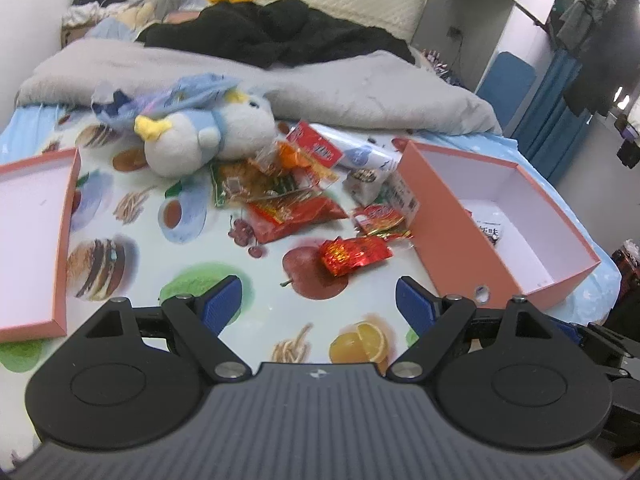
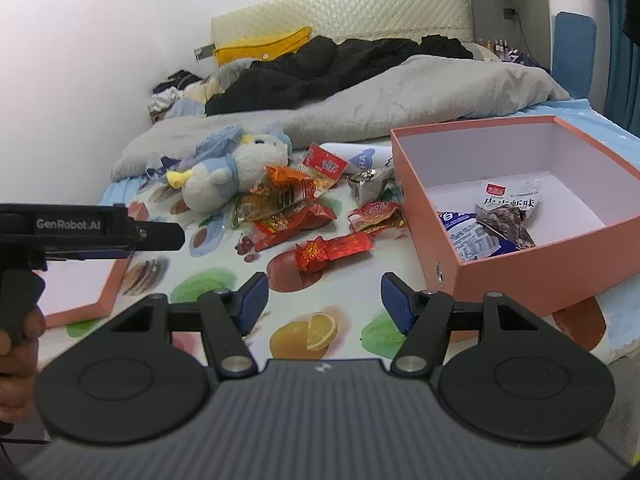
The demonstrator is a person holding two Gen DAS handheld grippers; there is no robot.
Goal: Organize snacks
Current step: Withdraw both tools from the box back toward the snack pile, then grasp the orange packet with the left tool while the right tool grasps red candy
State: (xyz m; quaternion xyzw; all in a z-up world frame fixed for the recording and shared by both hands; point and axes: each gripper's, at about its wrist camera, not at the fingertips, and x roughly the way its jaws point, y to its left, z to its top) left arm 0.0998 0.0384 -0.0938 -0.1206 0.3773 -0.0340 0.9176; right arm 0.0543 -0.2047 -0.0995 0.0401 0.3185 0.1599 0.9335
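Note:
Several snack packets lie in a pile on the printed bed sheet. A shiny red packet (image 1: 354, 255) (image 2: 332, 251) lies nearest, ahead of both grippers. A larger red bag (image 1: 294, 216) (image 2: 292, 222) lies behind it. A pink box (image 1: 460, 220) (image 2: 520, 256) stands at the right with two snack packs (image 2: 506, 216) inside. My left gripper (image 1: 318, 306) is open and empty above the sheet. My right gripper (image 2: 324, 300) is open and empty, left of the box.
The pink box lid (image 1: 60, 240) (image 2: 108, 288) lies at the left. A blue-white plush toy (image 1: 200, 136) (image 2: 232, 172) sits behind the snacks. A grey duvet (image 1: 320, 80) and black clothes cover the far bed. The left gripper's body (image 2: 80, 232) shows in the right wrist view.

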